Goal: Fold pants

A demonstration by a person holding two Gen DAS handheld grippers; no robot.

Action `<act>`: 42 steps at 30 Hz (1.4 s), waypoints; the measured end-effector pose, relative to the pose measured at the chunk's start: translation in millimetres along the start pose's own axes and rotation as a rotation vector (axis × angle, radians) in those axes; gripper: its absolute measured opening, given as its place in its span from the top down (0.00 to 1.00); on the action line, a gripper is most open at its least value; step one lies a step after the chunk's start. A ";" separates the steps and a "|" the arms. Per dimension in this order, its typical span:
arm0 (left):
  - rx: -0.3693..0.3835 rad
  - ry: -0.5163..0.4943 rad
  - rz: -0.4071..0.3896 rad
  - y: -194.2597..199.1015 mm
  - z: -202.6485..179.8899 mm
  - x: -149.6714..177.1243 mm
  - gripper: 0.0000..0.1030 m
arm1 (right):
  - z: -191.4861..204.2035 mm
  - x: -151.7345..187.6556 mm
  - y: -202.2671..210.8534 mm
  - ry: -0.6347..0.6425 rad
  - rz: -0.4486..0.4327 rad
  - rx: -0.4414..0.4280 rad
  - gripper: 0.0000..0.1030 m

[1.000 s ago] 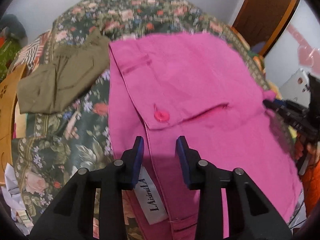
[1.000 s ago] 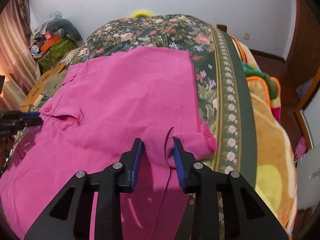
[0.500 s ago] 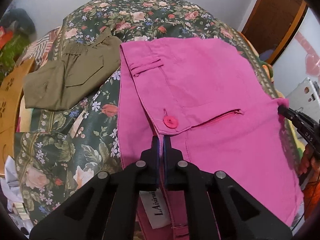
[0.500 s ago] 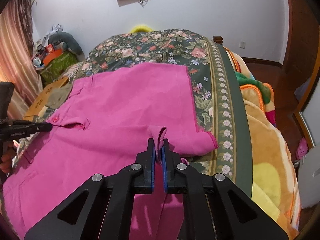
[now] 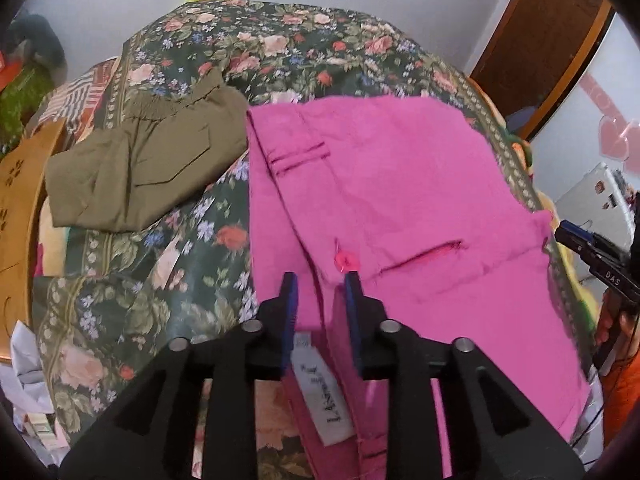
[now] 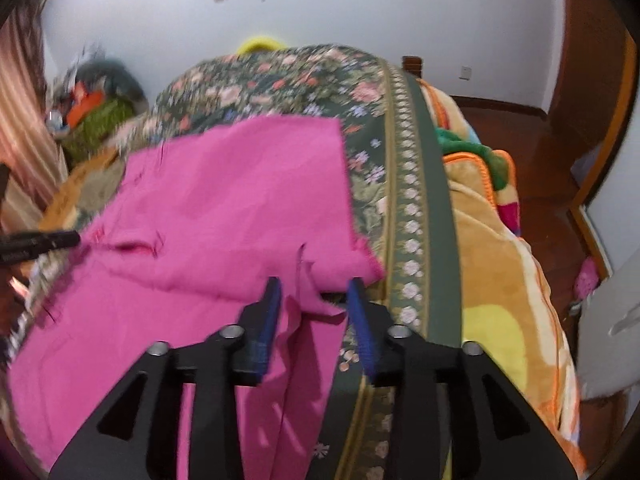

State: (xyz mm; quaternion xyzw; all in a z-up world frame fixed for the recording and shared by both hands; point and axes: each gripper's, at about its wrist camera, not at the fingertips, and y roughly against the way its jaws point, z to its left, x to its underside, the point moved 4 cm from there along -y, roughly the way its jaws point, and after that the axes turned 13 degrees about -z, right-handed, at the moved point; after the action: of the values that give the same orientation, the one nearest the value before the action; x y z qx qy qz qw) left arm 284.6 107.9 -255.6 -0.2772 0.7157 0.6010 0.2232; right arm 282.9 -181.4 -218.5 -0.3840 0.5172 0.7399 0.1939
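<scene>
Bright pink pants [image 5: 392, 208] lie folded across a floral bedspread [image 5: 152, 264]; they also show in the right wrist view [image 6: 224, 208]. My left gripper [image 5: 320, 284] is open at the waistband, just below the pink button [image 5: 347, 260], with a white label [image 5: 324, 396] under it. My right gripper [image 6: 314, 290] is open around a raised pinch of pink fabric at the pants' right edge. The right gripper's tip shows at the far right of the left wrist view [image 5: 576, 236].
Folded olive-green pants [image 5: 140, 168] lie to the left of the pink ones. A wooden board [image 5: 16, 216] stands at the bed's left edge. An orange and yellow blanket [image 6: 508, 280] covers the bed's right side. Clutter sits by the wall [image 6: 96, 108].
Both grippers were open a second ago, shut on the pink fabric half a second ago, and have opened again now. The fabric has dropped back onto the bed.
</scene>
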 end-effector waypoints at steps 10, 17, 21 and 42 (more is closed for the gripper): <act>0.062 0.040 0.111 -53.0 -9.2 -7.0 0.63 | -24.3 2.1 -37.1 -0.122 0.052 0.002 0.55; -0.035 -0.049 0.045 -54.3 -11.8 -14.0 0.92 | -17.8 16.0 -50.3 -0.057 0.081 -0.007 0.90; -0.033 -0.033 0.028 -51.9 -2.2 -10.4 0.92 | -13.8 18.1 -46.5 0.048 0.088 0.013 0.93; -0.128 -0.135 -0.078 -11.5 14.3 -35.9 0.45 | -28.3 -23.6 -6.0 0.125 0.023 0.133 0.49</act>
State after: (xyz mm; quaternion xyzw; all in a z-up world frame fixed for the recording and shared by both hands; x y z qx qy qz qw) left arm 318.9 125.2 -243.2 -0.2774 0.6479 0.6535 0.2761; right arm 312.3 -202.3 -208.9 -0.4098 0.5808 0.6806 0.1776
